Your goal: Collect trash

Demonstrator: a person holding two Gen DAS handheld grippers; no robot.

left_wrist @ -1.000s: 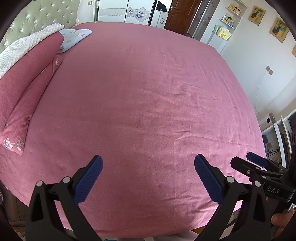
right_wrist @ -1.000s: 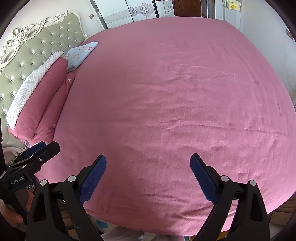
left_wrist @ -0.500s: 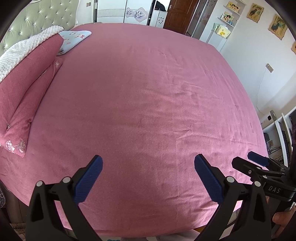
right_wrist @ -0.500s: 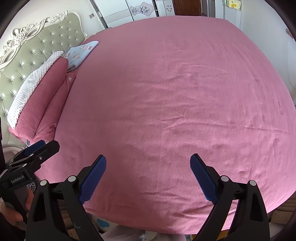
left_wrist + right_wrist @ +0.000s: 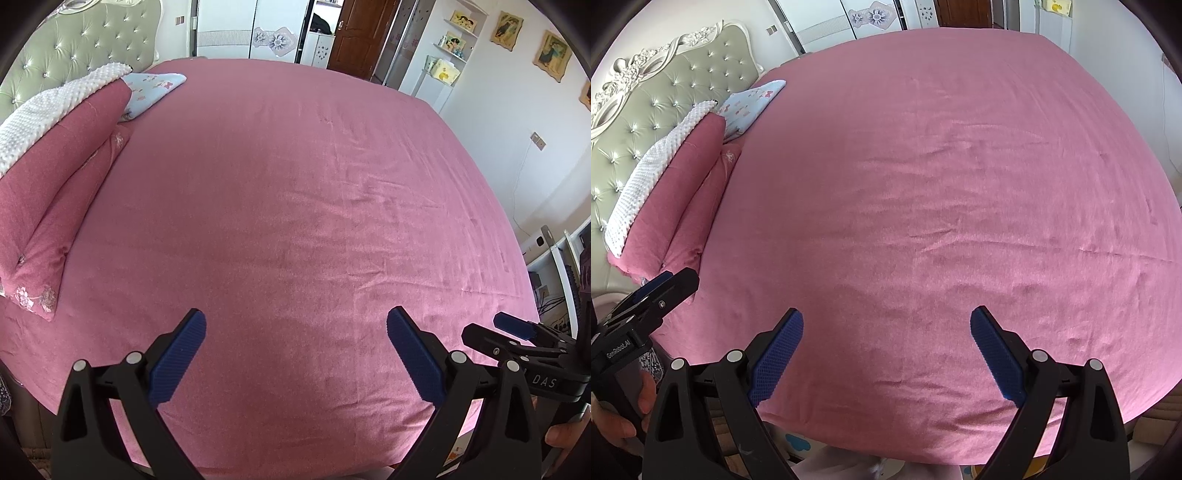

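Left tongs point(image 5: 293, 354) spread wide, nothing between the pads, held above the near edge of the bed point(image 5: 295, 206). Right tongs point(image 5: 886, 354) likewise spread wide and empty, just beside the left pair over the same edge. Pink sheet lightly wrinkled. Pillows point(image 5: 55, 184) stacked at the bed's left end, against the headboard point(image 5: 665, 99). No trash can be made out on the bed.

Bright daylight, sharp focus, heavy fisheye distortion.
Soft light is falling evenly across the pink bedspread point(image 5: 295, 206); edges are bowing into dark vignette corners, and faint shadows are lying under the wrinkles.
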